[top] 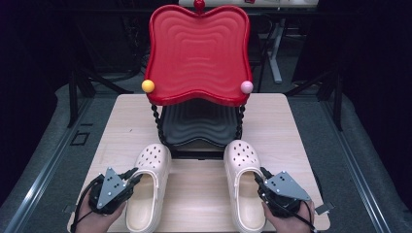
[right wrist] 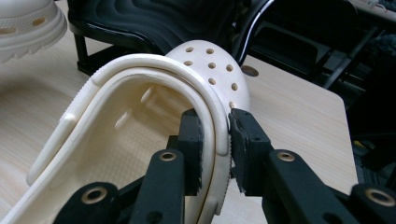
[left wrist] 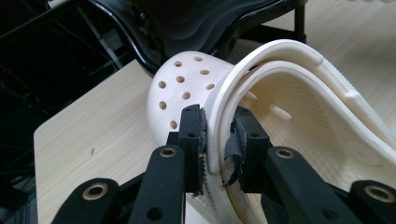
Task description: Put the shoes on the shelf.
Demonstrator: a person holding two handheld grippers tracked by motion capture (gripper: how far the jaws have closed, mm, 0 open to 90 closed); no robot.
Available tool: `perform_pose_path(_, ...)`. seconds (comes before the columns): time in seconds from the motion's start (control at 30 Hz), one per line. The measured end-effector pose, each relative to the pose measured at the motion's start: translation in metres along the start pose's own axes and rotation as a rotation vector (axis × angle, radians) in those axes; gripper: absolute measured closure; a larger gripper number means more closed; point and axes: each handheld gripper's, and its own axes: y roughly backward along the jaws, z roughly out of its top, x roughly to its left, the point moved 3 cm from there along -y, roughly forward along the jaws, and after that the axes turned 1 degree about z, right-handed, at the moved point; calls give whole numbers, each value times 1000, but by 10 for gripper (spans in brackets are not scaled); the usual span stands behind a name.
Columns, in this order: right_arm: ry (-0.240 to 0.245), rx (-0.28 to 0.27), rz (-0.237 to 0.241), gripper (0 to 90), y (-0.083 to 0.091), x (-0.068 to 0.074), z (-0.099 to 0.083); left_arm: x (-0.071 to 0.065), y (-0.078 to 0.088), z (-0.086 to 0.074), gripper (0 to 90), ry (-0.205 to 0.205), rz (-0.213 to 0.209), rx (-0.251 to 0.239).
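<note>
Two cream clogs lie side by side low in the high view, toes up-frame toward the two-tier rack (top: 199, 126). At lower left, my left gripper (top: 132, 177) is clamped on the left clog (top: 148, 187), its outer side wall pinched between the jaws. At lower right, my right gripper (top: 258, 178) grips the right clog (top: 245, 182) likewise on its outer wall. Each shoe's long axis runs straight up-frame at the black lower tray (top: 197, 127), just beyond the toes. Bare table (top: 286, 121) flanks both; the red upper tray (top: 197, 53) overhangs, limiting headroom.
</note>
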Motion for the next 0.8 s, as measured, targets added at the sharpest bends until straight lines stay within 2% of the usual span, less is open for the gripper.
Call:
perform_pose_path(0.23,22,-19,17,746,-2,9,10,-7,-1,15,758,-35,-17,-30)
perform_pose_path(0.6,38,-26,41,746,-27,23,26,-15,-28,39,759,-63,-36,-55)
perform_pose_path(0.8,30,-41,31,747,-36,22,35,-15,-44,51,759,-84,-32,-60)
